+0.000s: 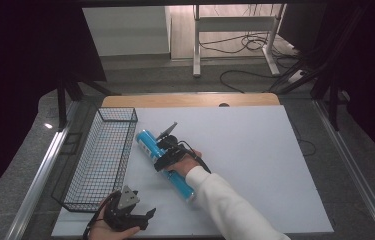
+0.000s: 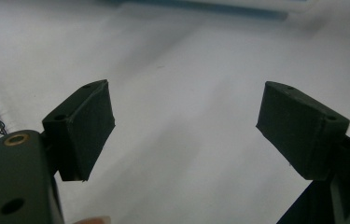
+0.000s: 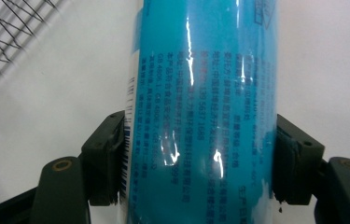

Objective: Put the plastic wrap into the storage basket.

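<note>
A long blue tube [image 1: 161,161] with printed text lies slantwise on the white table [image 1: 255,165], just right of the wire basket [image 1: 100,155]. My right gripper [image 1: 164,156] is shut on the blue tube [image 3: 200,112] across its middle, and both pads [image 3: 105,158] press its sides. Near the table's front left corner a hand holds my left gripper [image 1: 142,218] low over the surface. In the left gripper view that gripper [image 2: 184,130] stands open, with bare white table between its pads [image 2: 88,126].
The black wire basket stands along the table's left edge, and its mesh [image 3: 4,32] shows at the upper left of the right gripper view. A wooden strip [image 1: 190,100] edges the far side. Beyond it, cables [image 1: 245,45] lie on the floor by a white frame.
</note>
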